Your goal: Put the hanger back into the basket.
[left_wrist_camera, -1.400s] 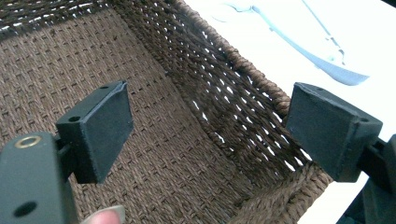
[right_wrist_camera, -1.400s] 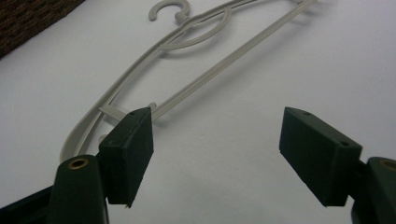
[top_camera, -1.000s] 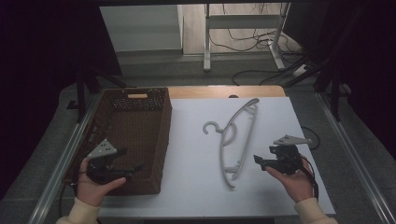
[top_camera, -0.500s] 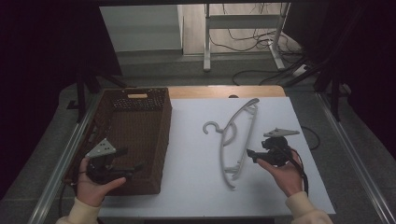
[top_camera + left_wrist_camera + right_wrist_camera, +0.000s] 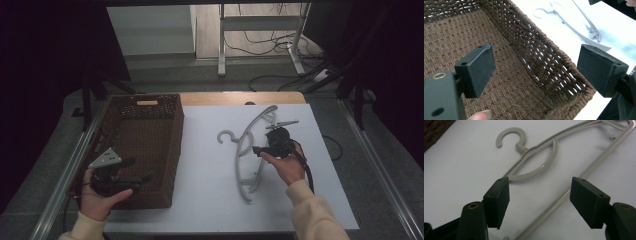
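Note:
A grey plastic clothes hanger [image 5: 240,155] lies flat on the white sheet [image 5: 210,200], its hook pointing left toward the basket. My right gripper [image 5: 257,149] is open and hovers low over the hanger's middle. In the right gripper view its jaws [image 5: 540,197] straddle the hanger [image 5: 539,167], one arm running between the pads, with no contact that I can see. A brown wicker basket [image 5: 145,145] stands at the left. My left gripper [image 5: 137,170] is open over the basket's near right part. The left gripper view shows its pads [image 5: 539,65] apart above the woven floor [image 5: 499,82], holding nothing.
The basket's right wall [image 5: 549,62] stands between my left gripper and the hanger [image 5: 574,27]. A corner of the basket [image 5: 434,130] shows in the right gripper view. Metal rails [image 5: 380,170] run along both table sides. Bare wood [image 5: 225,97] marks the far edge.
My right gripper has moved left and away from the person, from the sheet's right side to over the hanger's middle. The left gripper and the hanger have stayed put.

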`<state>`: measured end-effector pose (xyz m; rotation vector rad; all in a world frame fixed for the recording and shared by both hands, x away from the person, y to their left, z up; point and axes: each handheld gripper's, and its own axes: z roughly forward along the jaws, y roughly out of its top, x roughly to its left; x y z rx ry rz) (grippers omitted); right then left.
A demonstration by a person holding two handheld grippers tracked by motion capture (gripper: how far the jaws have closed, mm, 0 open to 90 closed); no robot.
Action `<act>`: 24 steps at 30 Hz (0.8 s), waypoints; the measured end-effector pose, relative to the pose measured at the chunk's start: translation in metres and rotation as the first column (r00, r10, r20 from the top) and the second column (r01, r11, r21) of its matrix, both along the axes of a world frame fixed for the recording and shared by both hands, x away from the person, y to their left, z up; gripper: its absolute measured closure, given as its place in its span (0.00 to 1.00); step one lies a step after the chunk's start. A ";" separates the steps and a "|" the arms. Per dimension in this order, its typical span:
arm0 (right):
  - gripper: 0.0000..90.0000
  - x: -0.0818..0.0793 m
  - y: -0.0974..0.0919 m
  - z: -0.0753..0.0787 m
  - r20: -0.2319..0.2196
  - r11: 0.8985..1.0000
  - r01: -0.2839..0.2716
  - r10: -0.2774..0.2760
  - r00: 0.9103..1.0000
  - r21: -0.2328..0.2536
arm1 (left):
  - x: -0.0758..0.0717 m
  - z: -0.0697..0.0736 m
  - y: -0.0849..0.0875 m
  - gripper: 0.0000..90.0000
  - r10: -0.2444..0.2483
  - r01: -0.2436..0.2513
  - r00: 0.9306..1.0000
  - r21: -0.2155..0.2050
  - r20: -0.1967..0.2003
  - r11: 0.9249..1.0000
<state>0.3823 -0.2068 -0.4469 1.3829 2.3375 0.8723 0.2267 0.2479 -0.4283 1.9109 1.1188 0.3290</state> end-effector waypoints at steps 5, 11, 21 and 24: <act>0.38 0.023 0.008 -0.006 -0.049 0.999 0.032 -0.033 0.998 -0.021 | 0.001 -0.002 -0.002 0.17 0.002 -0.002 1.000 0.026 -0.001 1.000; 0.39 0.036 0.011 -0.011 -0.069 0.998 0.060 -0.061 0.996 -0.017 | 0.002 -0.004 -0.002 0.17 -0.001 0.001 1.000 0.024 -0.006 1.000; 0.43 0.059 0.025 -0.025 -0.099 0.995 0.098 -0.101 0.990 -0.035 | 0.002 -0.004 -0.003 0.17 -0.005 0.005 1.000 0.026 -0.007 1.000; 0.44 0.065 0.026 -0.031 -0.112 0.992 0.118 -0.121 0.986 -0.037 | 0.003 -0.005 -0.002 0.17 -0.006 0.007 1.000 0.025 -0.008 1.000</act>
